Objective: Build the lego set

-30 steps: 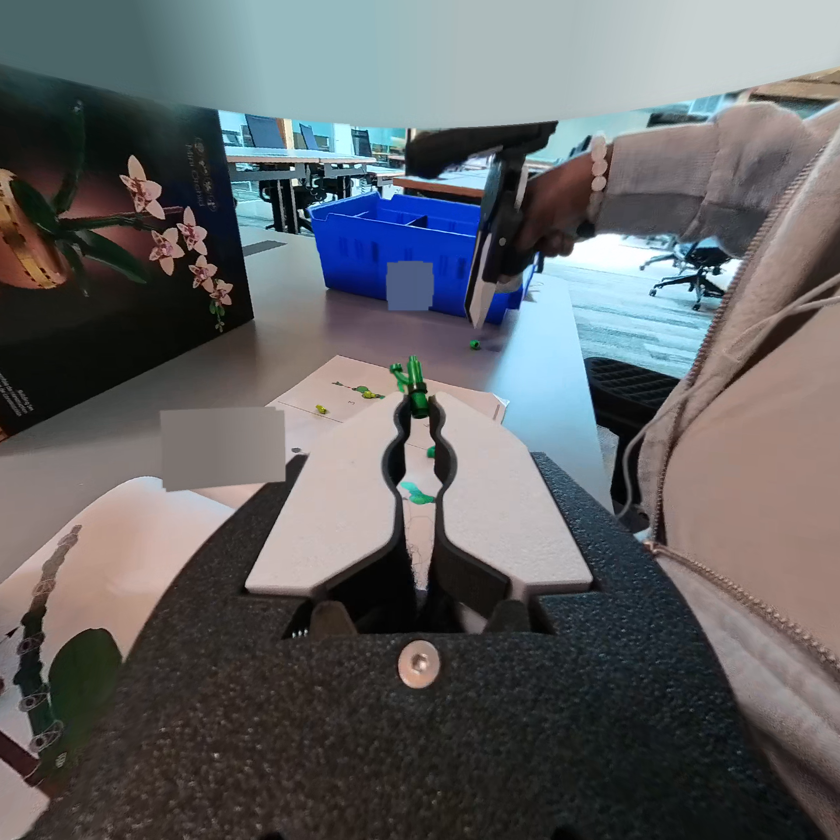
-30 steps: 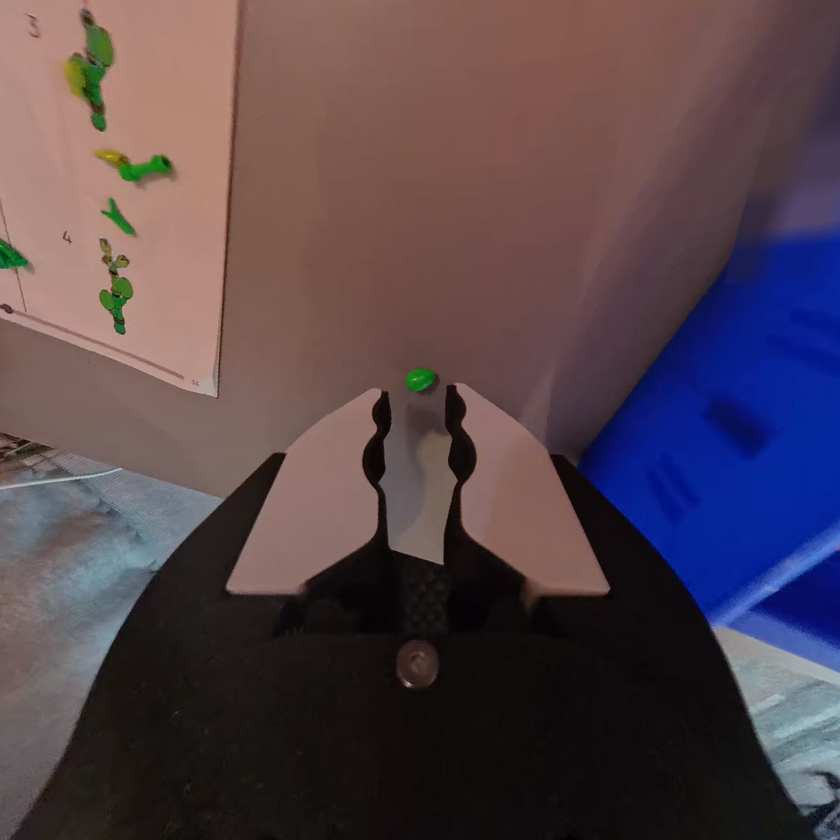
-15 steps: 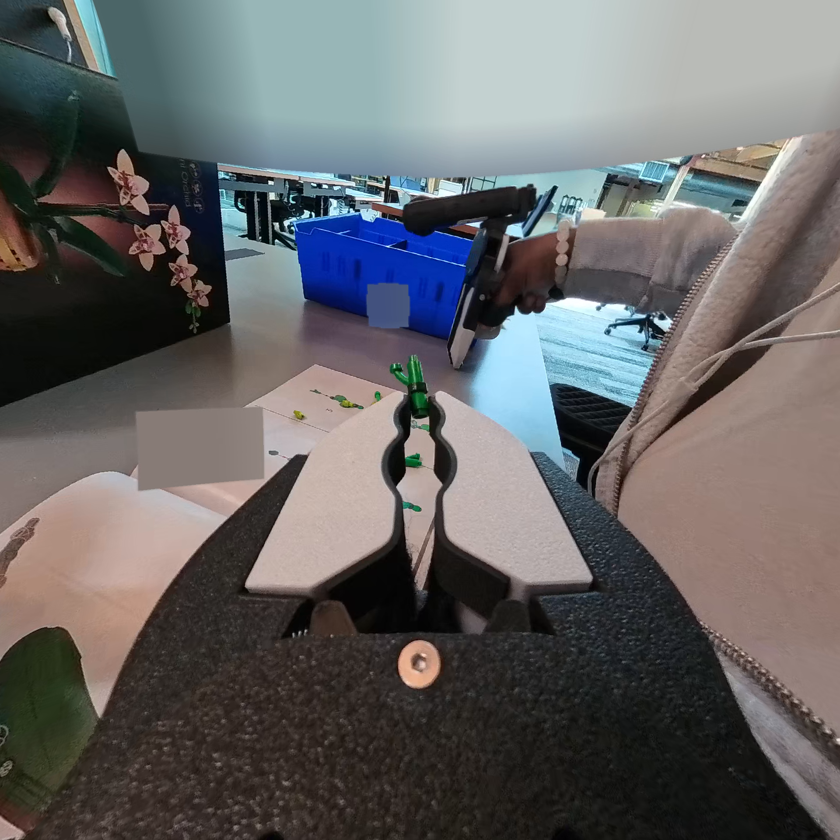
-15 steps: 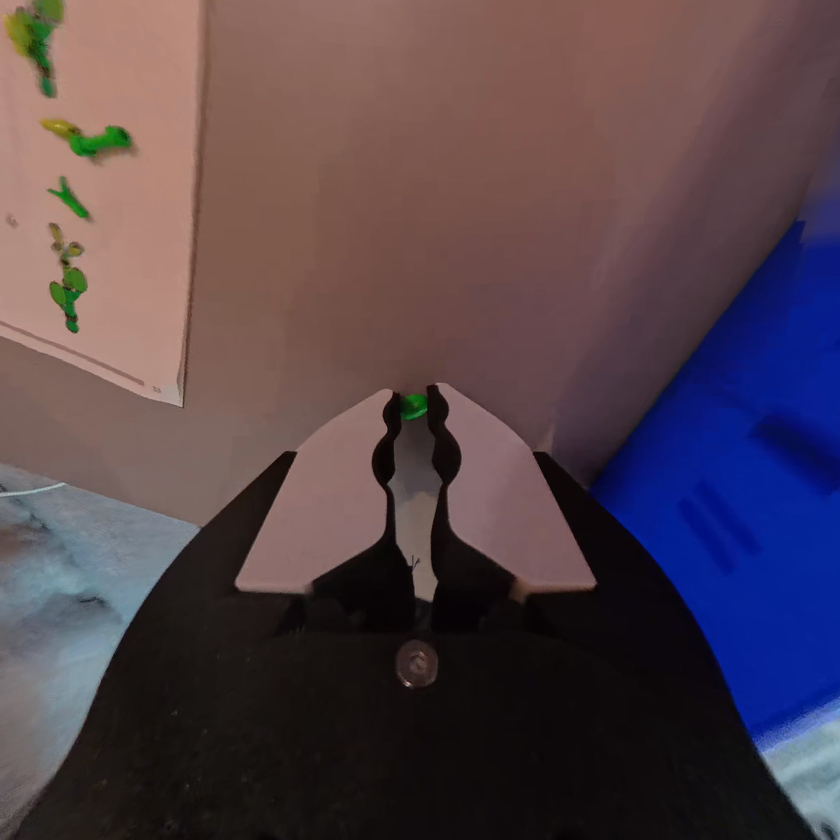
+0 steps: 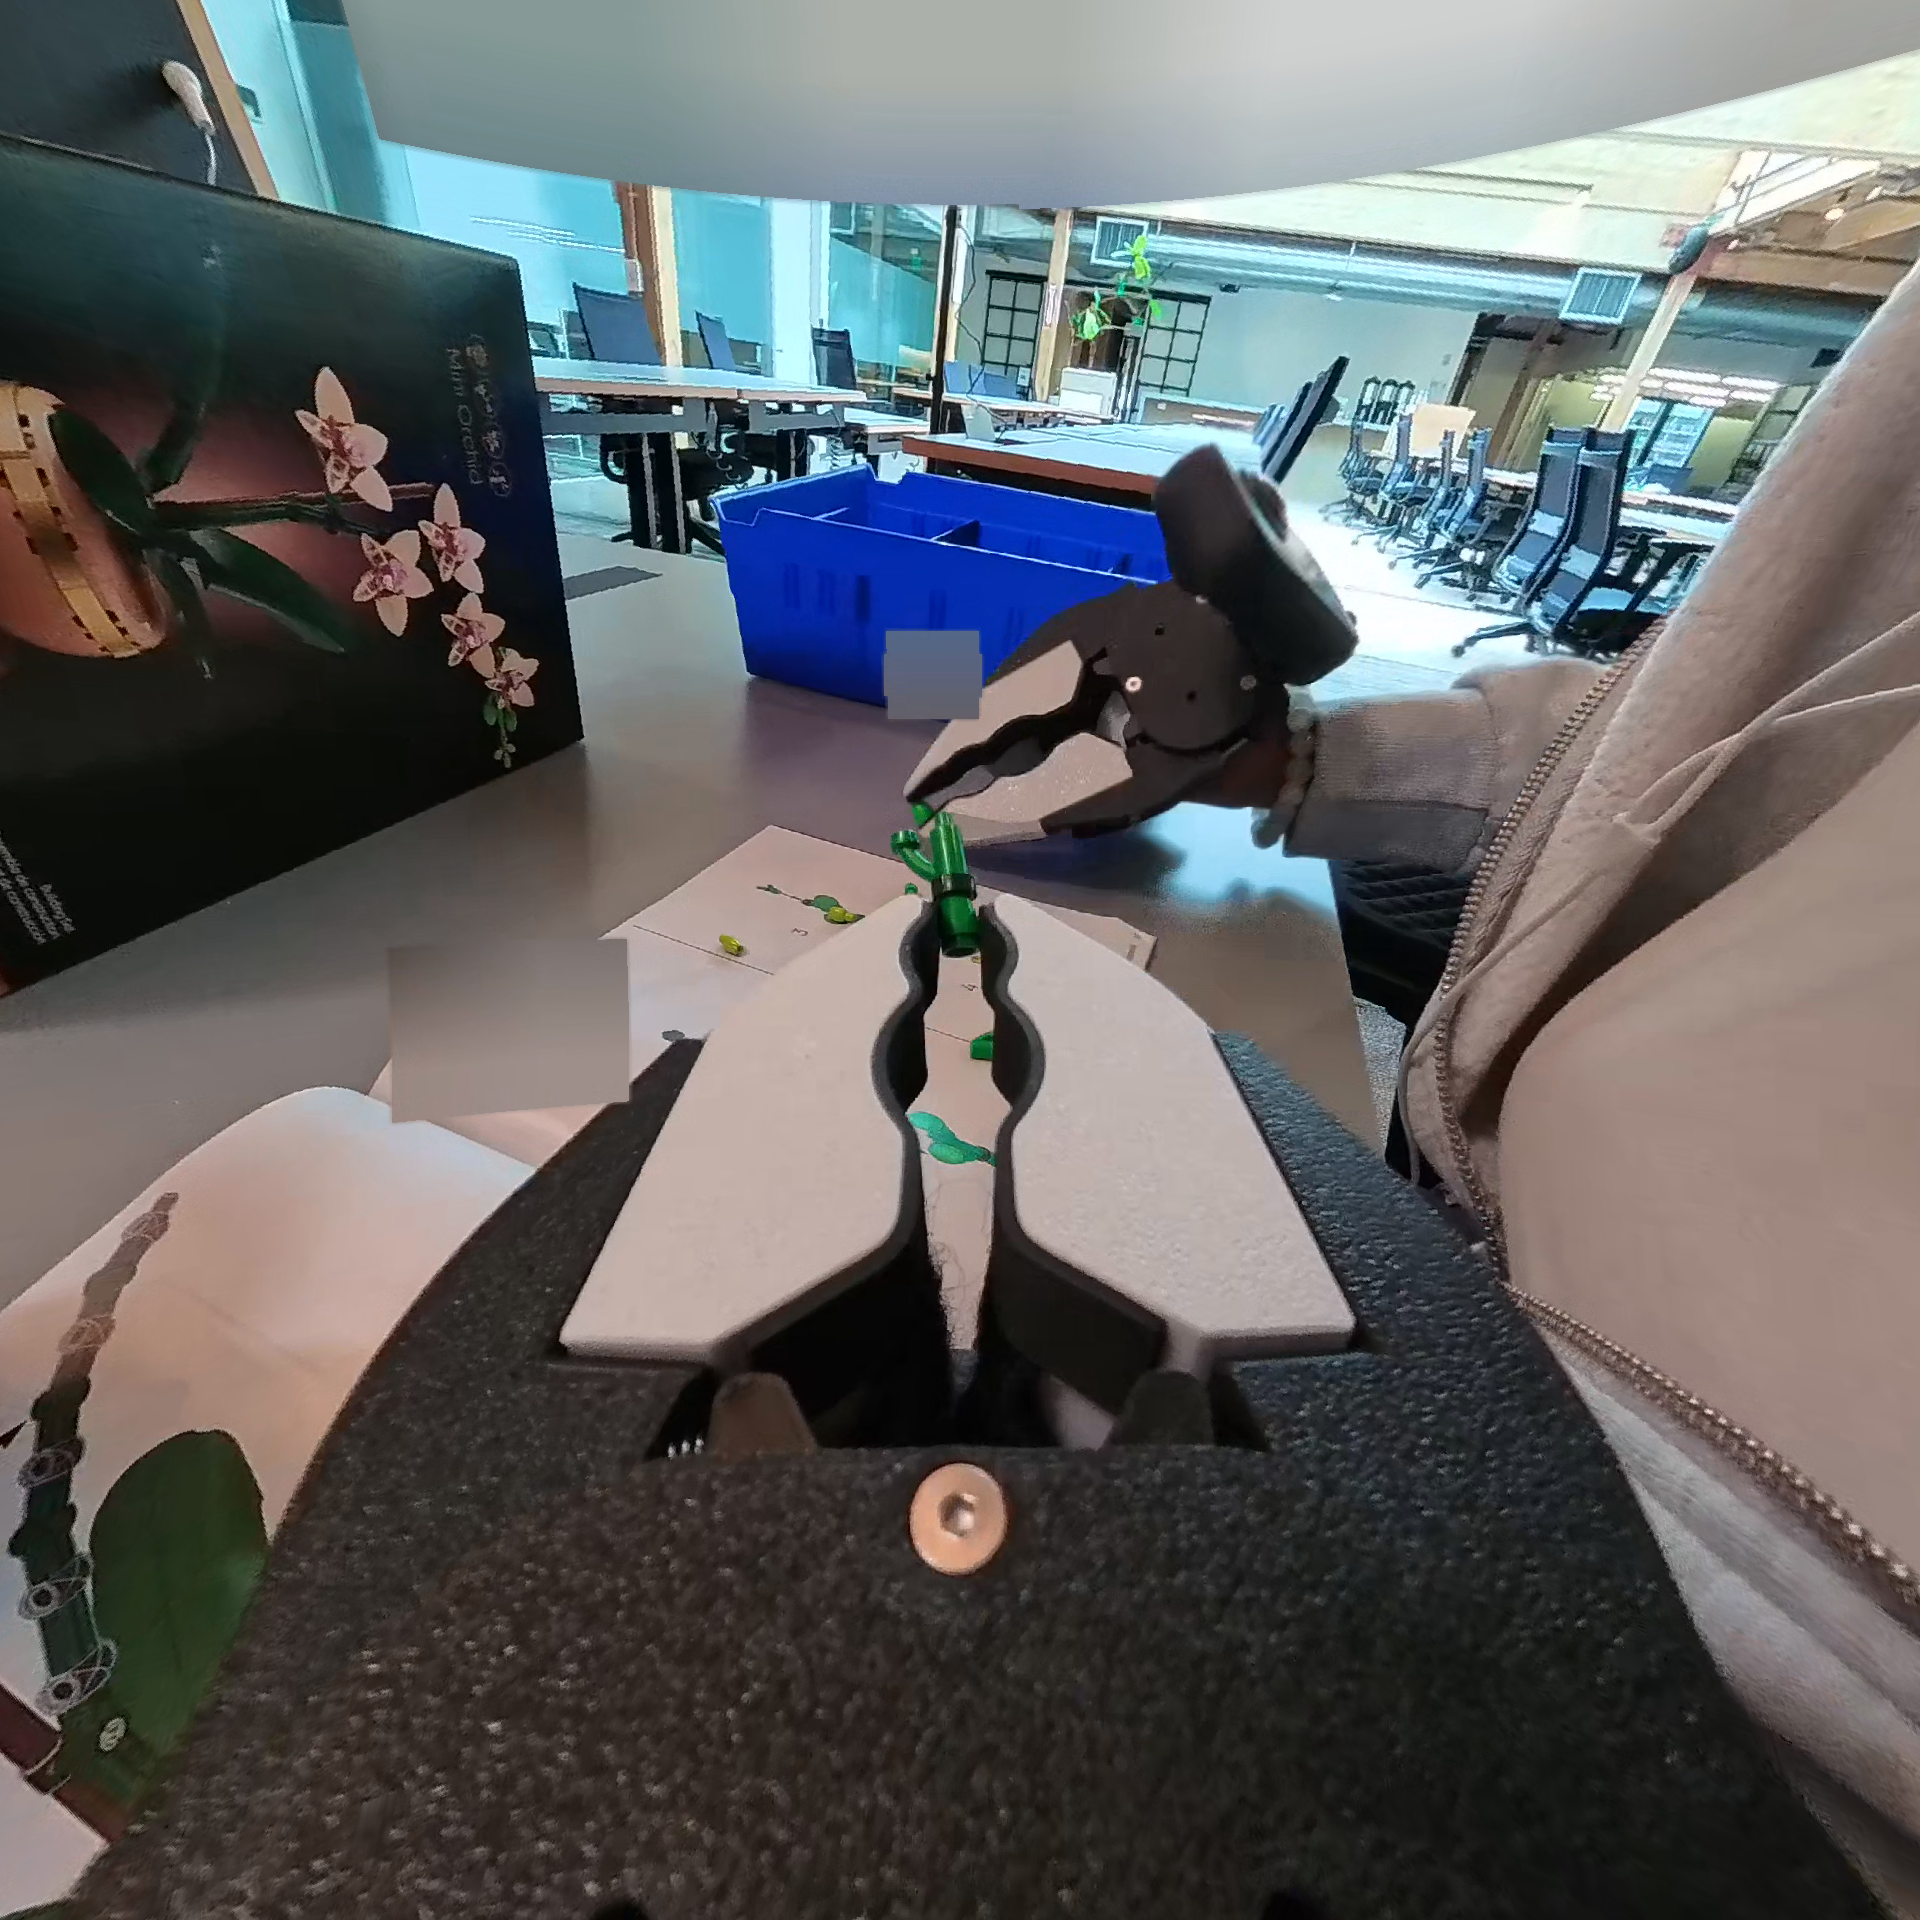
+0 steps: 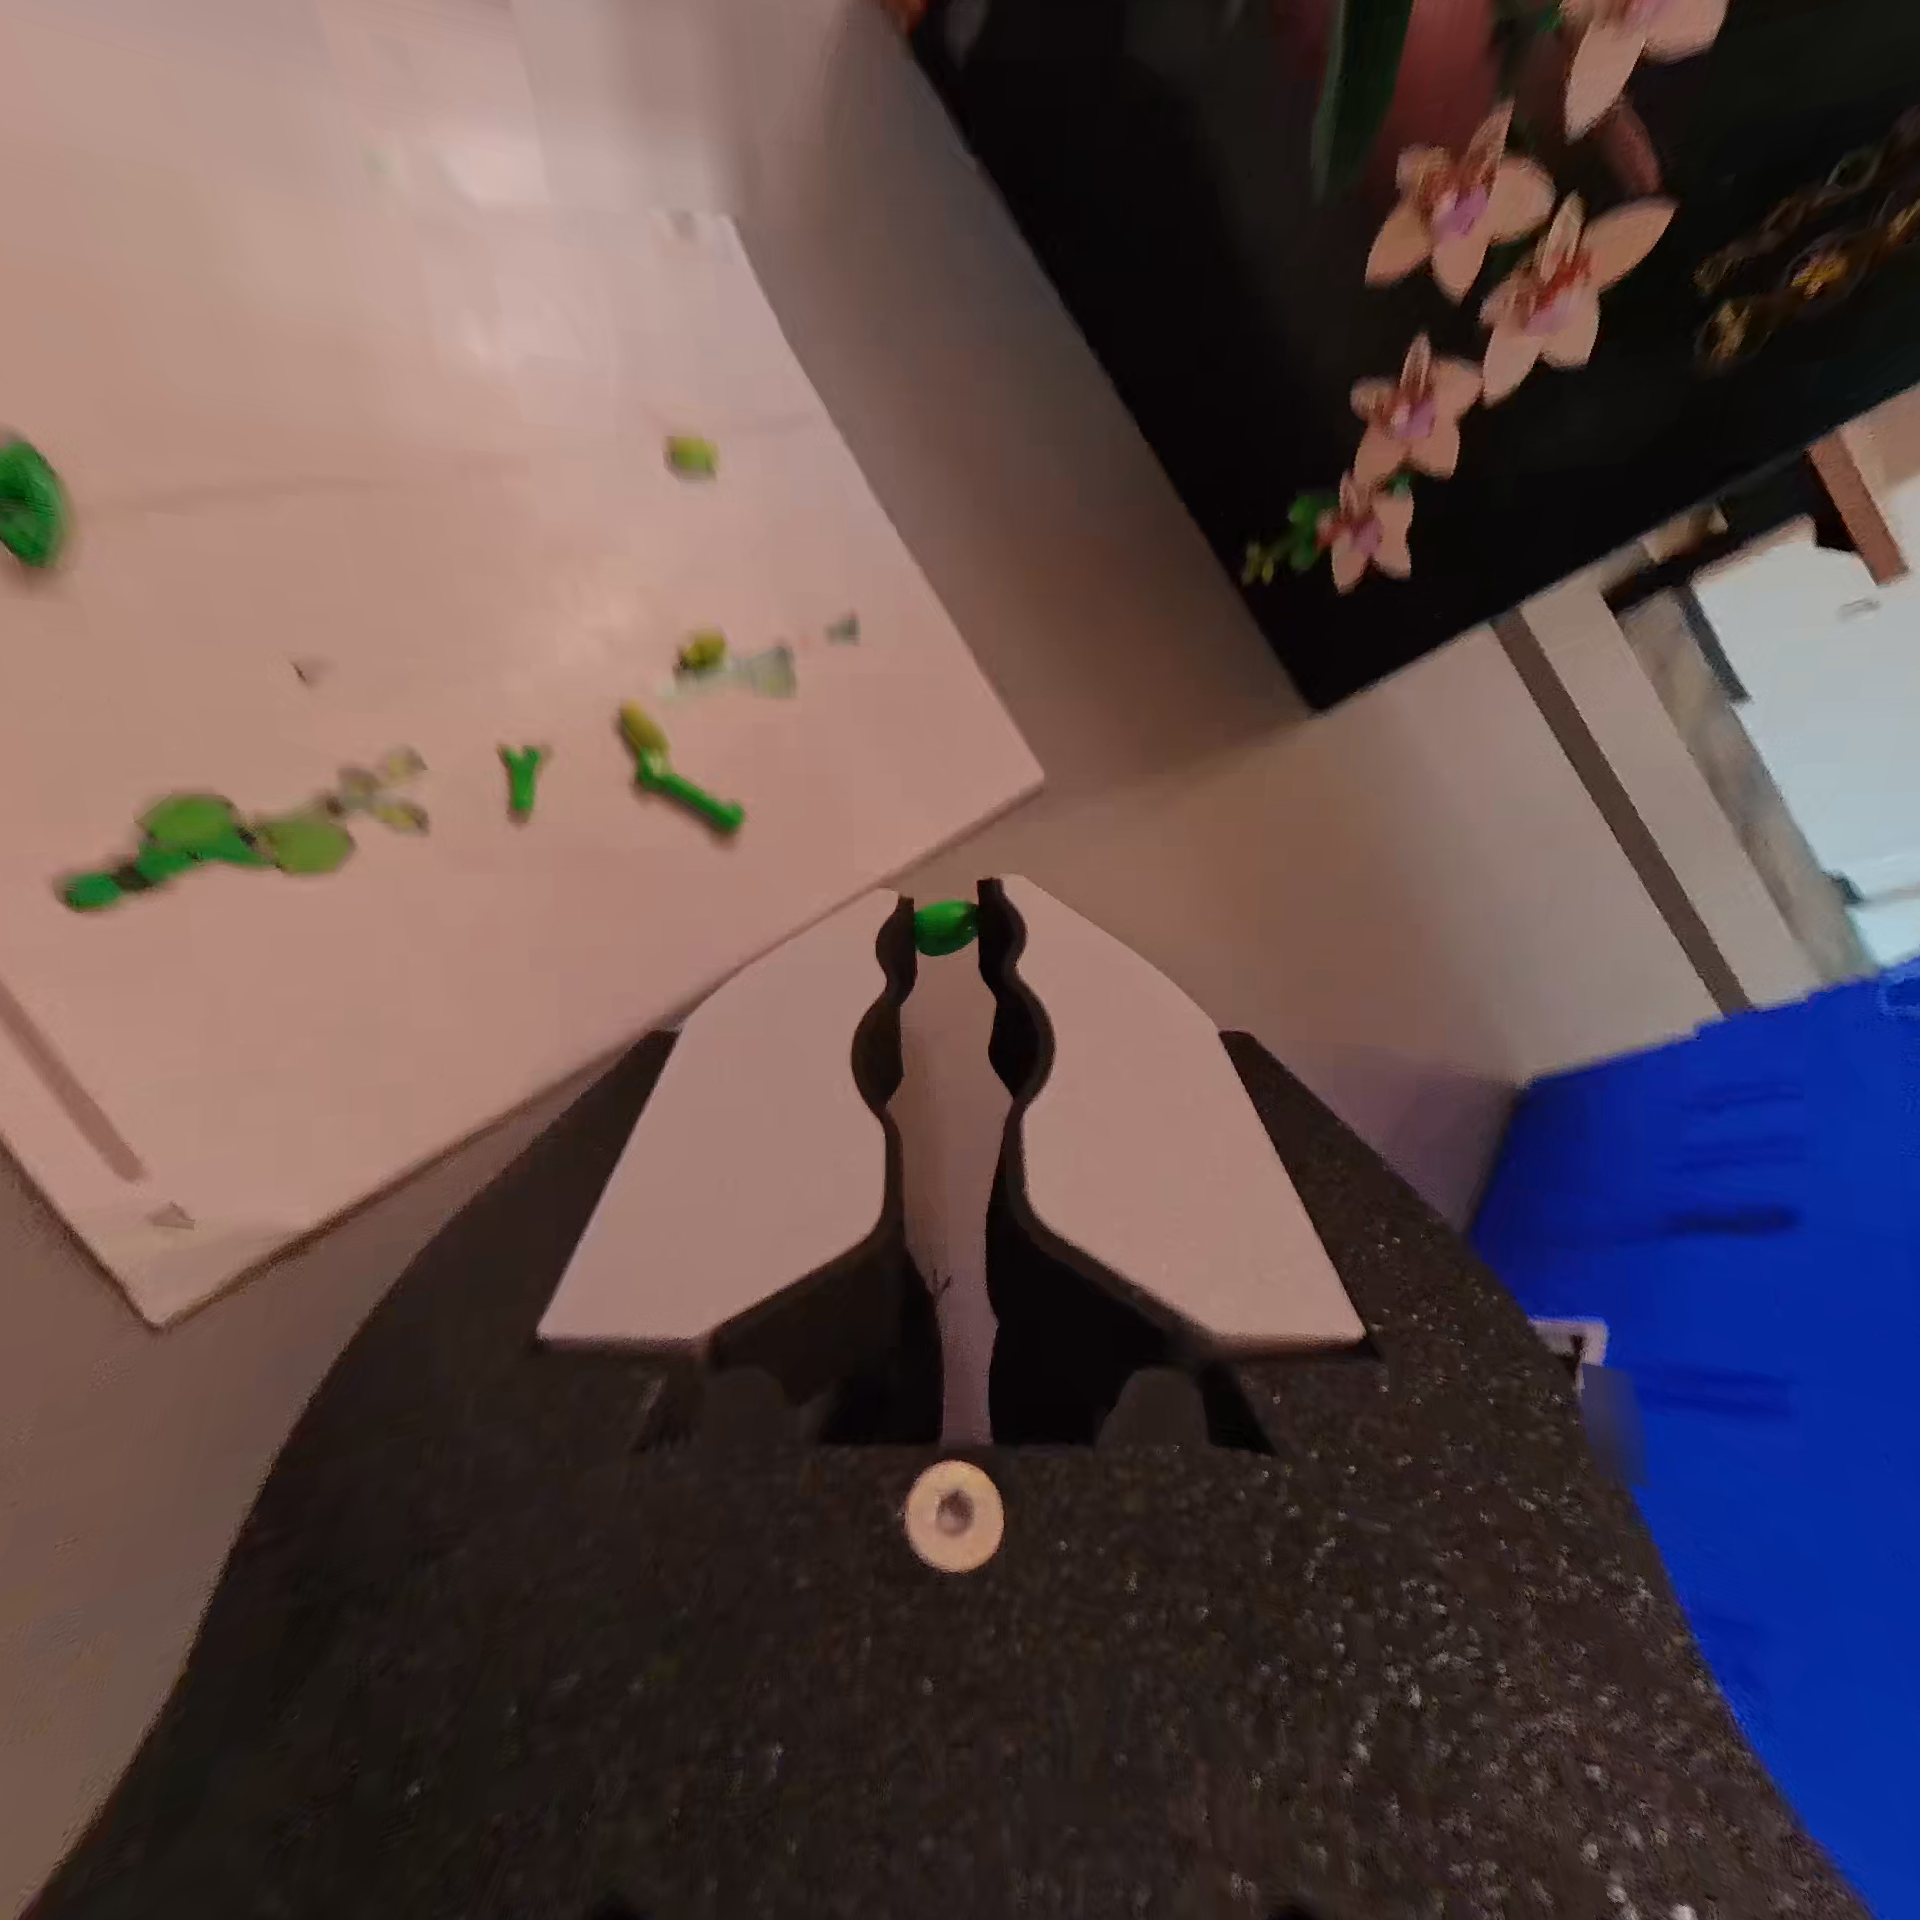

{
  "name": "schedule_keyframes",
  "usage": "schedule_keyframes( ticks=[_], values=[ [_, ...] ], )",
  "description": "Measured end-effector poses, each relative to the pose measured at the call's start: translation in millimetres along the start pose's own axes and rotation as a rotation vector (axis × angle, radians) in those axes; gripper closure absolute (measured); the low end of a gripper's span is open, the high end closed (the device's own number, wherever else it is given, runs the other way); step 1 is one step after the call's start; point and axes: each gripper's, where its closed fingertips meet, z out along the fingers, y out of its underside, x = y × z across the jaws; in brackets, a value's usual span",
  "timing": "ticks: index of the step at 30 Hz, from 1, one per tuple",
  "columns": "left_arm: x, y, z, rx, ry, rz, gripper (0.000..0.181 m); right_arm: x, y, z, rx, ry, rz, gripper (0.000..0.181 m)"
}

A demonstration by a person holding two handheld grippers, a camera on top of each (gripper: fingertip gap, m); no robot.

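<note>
At a grey office table (image 5: pixel 727 748), the left gripper (image 5: pixel 958 914) pinches the lower end of a green lego stem (image 5: pixel 948 883) between its tips, the stem standing nearly upright above them with a small curved branch at its top. Just beyond and to the right of it, the right gripper (image 5: pixel 920 795), held by a person in a beige zip hoodie (image 5: pixel 1662 1039) and a bead bracelet, clamps a small green lego piece (image 6: pixel 943 925) between its own tips and holds it right beside the stem's top; whether the two pieces touch cannot be told. Beneath both grippers lies an open white instruction booklet (image 5: pixel 727 914), its pages printed with green part diagrams and small step numerals, and a loose green piece (image 5: pixel 980 1047) rests on the page just behind the left gripper's tips. To the left of the left gripper stands the dark lego set box (image 5: pixel 260 582), pictured with pink-white orchid blooms and a gold-ribbed pot and bearing small white lettering along its edges. Ahead of it, farther along the table, sits a blue plastic bin (image 5: pixel 883 582) with dividers. Behind stretches an open-plan office with rows of desks, dark swivel chairs and glass partitions.
</note>
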Motion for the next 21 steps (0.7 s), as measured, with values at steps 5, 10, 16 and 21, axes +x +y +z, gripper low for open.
schedule_keyframes(
  ticks=[5,10,16,21],
  values=[
    [-3,-1,-1,0.009,-0.012,-0.009,0.175,-35,-70,-6,0.236,-0.328,0.041,0.170],
    [-23,-4,-12,0.019,-0.116,-0.009,0.175,-90,-106,3,0.279,-0.625,-0.033,0.170],
    [-55,-16,-42,0.025,-0.298,-0.007,0.175,-130,-152,28,0.412,-0.730,-0.464,0.170],
    [-71,-23,-70,0.051,-0.404,0.004,0.175,-153,-147,55,0.347,-0.853,-0.607,0.169]
  ],
)
